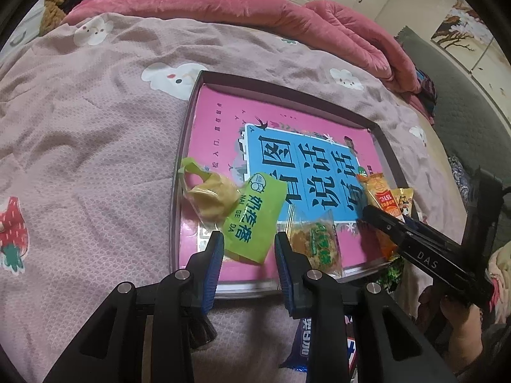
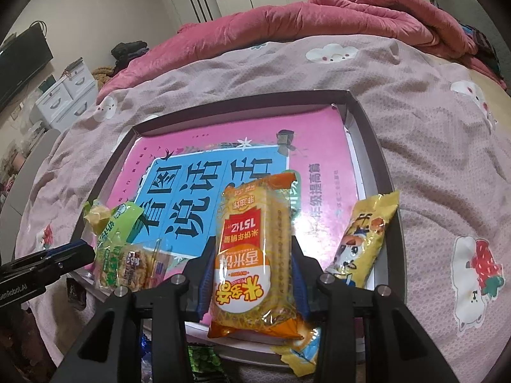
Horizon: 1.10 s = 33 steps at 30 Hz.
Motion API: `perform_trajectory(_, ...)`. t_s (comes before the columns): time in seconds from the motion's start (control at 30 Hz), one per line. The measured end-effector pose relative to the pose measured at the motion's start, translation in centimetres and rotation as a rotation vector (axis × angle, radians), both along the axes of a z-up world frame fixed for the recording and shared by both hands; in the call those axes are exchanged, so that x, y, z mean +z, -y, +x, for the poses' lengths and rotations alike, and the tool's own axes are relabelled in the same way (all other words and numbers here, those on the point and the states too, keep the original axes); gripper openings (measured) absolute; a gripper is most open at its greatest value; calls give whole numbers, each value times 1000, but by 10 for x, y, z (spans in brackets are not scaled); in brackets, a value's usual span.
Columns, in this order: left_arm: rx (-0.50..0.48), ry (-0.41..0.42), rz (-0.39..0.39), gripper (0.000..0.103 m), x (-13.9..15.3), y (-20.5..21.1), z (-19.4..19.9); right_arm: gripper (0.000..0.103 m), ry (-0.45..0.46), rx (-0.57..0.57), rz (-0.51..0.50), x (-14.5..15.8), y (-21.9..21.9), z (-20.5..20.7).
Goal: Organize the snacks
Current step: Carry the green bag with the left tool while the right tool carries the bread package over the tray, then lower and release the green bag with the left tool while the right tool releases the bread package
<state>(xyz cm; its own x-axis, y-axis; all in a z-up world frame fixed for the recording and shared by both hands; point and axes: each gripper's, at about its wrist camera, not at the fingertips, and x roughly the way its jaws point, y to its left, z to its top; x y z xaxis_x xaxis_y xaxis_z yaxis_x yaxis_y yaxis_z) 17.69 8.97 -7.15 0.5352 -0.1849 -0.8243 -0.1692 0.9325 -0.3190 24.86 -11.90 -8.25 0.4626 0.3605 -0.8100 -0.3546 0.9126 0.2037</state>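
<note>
- Where the pink patterned bedsheet is spread over the bed, a shallow dark-rimmed tray lies flat, and a pink book cover with a blue title panel fills its floor.
- The left hand-held gripper hangs over the tray's near edge, its blue pads pinching the lower end of a green snack bag; the jaws stand nearly shut on the thin wrapper.
- That green bag tilts up over the tray's near left part, and its upper end touches a clear pouch of pale yellow pieces just inside the tray's left wall.
- A clear packet of golden crackers with a green label lies on the tray floor near the near rim, just right of the green bag.
- The right hand-held gripper is clamped partway closed on an orange rice-cracker pack, which stands upright between the pads above the tray's near edge.
- A yellow wrapped bar with a cartoon print leans against the tray's right wall.
- In the left wrist view, part of a hand grips the right gripper's handle beyond the tray's near right corner.
- A dark blue wrapper lies on the sheet just outside the tray's near rim.
- A rolled rose-pink quilt lies well beyond the tray's far rim.
</note>
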Motion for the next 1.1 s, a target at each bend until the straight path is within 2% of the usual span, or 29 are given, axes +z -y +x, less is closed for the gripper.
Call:
perform_trajectory(0.63, -16, -7, 4, 35, 4, 2, -5, 42, -6, 7, -1, -1, -3, -1)
perform_trajectory(0.9, -23, 1, 12, 48, 7, 5, -5, 46, 10, -15, -1, 4, 2, -4)
perform_trajectory(1.1, -24, 10, 8, 51, 11, 5, -7, 47, 21, -20, 0, 10, 6, -8)
